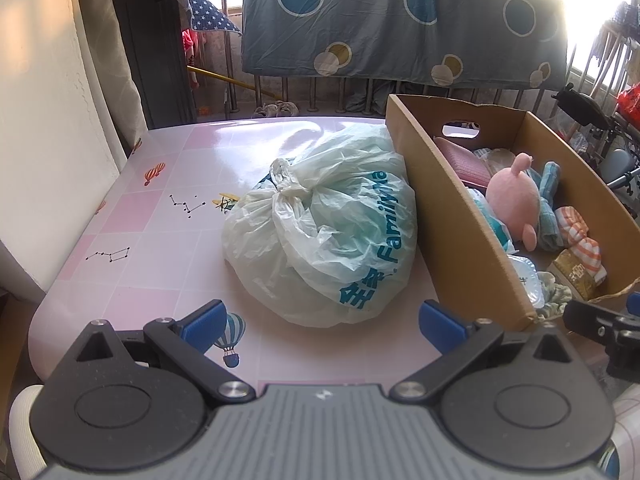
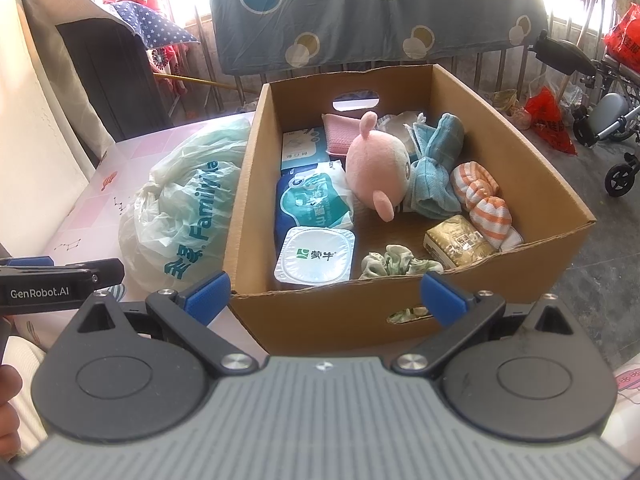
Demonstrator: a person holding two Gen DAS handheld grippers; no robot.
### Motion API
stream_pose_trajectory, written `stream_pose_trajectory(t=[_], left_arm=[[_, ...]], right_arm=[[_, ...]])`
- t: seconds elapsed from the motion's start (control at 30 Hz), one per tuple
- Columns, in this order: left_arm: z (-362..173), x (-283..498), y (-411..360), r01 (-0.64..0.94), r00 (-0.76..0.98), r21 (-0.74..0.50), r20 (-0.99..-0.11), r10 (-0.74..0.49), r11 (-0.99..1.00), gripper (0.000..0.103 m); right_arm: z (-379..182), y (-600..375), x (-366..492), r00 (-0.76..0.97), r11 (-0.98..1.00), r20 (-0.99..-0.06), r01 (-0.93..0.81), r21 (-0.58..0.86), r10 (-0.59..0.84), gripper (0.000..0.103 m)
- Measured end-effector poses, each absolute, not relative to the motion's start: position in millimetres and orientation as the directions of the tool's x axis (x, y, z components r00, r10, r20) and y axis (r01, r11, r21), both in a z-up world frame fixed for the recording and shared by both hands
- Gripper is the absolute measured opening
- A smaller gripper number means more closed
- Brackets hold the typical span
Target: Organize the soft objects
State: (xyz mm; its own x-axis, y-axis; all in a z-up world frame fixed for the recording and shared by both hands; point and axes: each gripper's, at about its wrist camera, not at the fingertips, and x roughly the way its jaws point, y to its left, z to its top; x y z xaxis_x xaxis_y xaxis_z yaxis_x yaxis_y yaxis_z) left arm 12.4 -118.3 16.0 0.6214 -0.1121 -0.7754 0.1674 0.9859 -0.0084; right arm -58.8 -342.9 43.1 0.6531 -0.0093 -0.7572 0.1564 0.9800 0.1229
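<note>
A: Two grippers logged. Left gripper (image 1: 322,326): jaws spread wide, nothing between them, hovering just short of the tied plastic bag (image 1: 324,232).

B: Bag position relative to the cardboard box (image 2: 452,312)?

A: Bag lies on the pink table (image 1: 132,280), pressed against the box's left wall.

B: Right gripper (image 2: 326,294)?

A: Jaws spread, empty, level with the box's near wall and apart from it.

B: Box contents?

A: Pink plush toy (image 2: 376,168) near centre; teal cloth (image 2: 434,172) touching its right side; striped orange socks (image 2: 486,208) further right; wet-wipes pack (image 2: 312,200) along the left wall; yoghurt cup (image 2: 316,256) and green scrunchie (image 2: 396,264) by the near wall.
</note>
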Motion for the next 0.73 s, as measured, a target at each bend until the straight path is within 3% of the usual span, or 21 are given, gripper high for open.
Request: stream_pose_trajectory(t=[0.73], left_arm=[[9.7,12.8,-117.2,0.160,0.619,-0.006,-0.778,-0.106,0.987,0.103]], right_arm=[[40.5,-343.7,-57.1,0.649,0.981,-0.760,0.151,0.124,-0.004,0.102]])
